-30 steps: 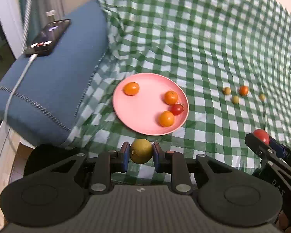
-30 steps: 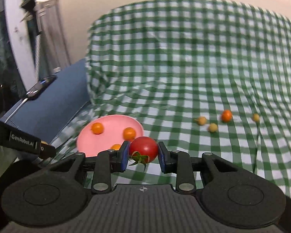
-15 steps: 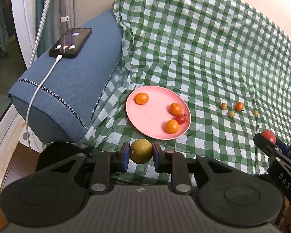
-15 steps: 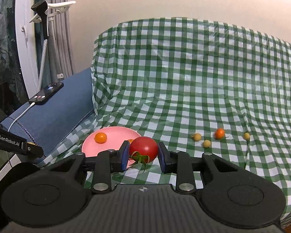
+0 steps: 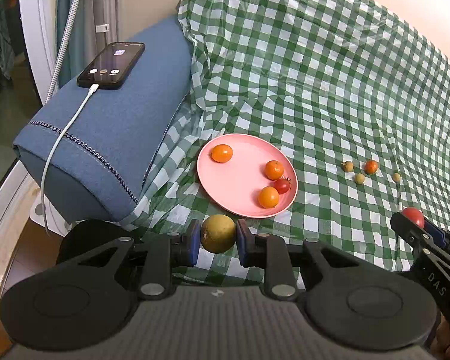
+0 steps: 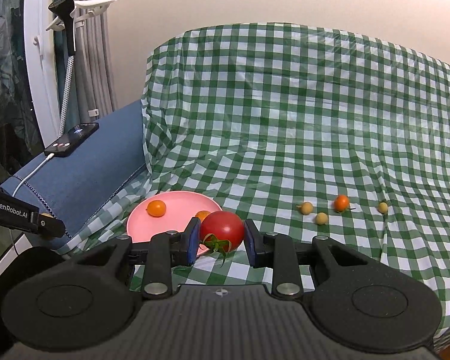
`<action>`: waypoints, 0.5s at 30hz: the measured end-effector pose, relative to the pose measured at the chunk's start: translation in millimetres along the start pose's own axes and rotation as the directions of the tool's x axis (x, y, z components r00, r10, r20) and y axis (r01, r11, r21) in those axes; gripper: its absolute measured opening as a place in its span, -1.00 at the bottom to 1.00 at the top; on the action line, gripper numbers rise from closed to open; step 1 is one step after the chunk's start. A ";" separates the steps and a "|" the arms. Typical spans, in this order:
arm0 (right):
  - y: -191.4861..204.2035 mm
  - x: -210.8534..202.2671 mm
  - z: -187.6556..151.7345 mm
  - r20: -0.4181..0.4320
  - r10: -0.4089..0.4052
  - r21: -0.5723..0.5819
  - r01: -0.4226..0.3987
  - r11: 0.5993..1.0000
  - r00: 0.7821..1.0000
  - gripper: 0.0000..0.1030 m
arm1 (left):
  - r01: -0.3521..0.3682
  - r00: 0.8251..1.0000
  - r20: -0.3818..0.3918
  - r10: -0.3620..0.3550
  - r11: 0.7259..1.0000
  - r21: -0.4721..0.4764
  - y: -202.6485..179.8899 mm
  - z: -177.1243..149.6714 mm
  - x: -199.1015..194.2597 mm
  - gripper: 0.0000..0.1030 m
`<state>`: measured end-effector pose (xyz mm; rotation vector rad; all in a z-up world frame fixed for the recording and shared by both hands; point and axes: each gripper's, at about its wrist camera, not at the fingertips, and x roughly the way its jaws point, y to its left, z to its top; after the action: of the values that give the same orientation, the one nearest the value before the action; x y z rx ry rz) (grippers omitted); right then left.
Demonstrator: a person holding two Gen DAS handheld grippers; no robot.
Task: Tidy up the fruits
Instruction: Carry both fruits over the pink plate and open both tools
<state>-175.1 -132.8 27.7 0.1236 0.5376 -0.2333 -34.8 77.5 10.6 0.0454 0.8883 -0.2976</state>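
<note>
My left gripper (image 5: 217, 241) is shut on a yellow-green round fruit (image 5: 217, 233), held just in front of the pink plate (image 5: 240, 180). The plate holds three orange fruits and a small red tomato (image 5: 282, 185). My right gripper (image 6: 222, 240) is shut on a red tomato (image 6: 222, 231) with its green stem, held in front of the plate (image 6: 177, 219). It also shows at the right edge of the left wrist view (image 5: 417, 225). Several small fruits (image 5: 359, 171) lie loose on the checked cloth to the right of the plate.
A green and white checked cloth (image 5: 315, 90) covers the surface and rises at the back. A blue cushion (image 5: 105, 144) lies left of the plate, with a phone (image 5: 111, 65) on a white charging cable on top. A phone stand (image 6: 69, 15) is at far left.
Both grippers have drawn back and risen from the plate, so it looks smaller and farther. Both keep hold of their fruit.
</note>
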 end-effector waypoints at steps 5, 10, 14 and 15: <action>-3.3 9.8 0.2 -0.024 0.003 0.007 -0.003 1.000 1.000 -0.38 | -0.007 1.000 -0.010 0.007 1.000 0.004 -1.1 2.5 7.0 -0.47; -8.0 19.7 -1.5 -0.040 0.007 0.006 -0.007 1.000 0.999 -0.38 | -0.011 1.000 -0.018 0.011 1.000 0.004 -1.9 6.5 14.4 -0.47; -11.4 27.0 -3.8 -0.057 0.009 0.013 -0.008 1.000 0.998 -0.38 | -0.014 1.000 -0.028 0.014 1.000 0.007 -3.1 8.9 21.3 -0.47; -12.4 28.8 -4.5 -0.061 0.009 0.014 -0.009 1.000 0.998 -0.38 | -0.014 0.999 -0.031 0.014 1.000 0.008 -3.6 9.7 23.0 -0.47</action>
<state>-156.5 -149.3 8.2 0.1468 0.5961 -0.2250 -14.9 67.0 -0.7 0.0634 0.9175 -0.2878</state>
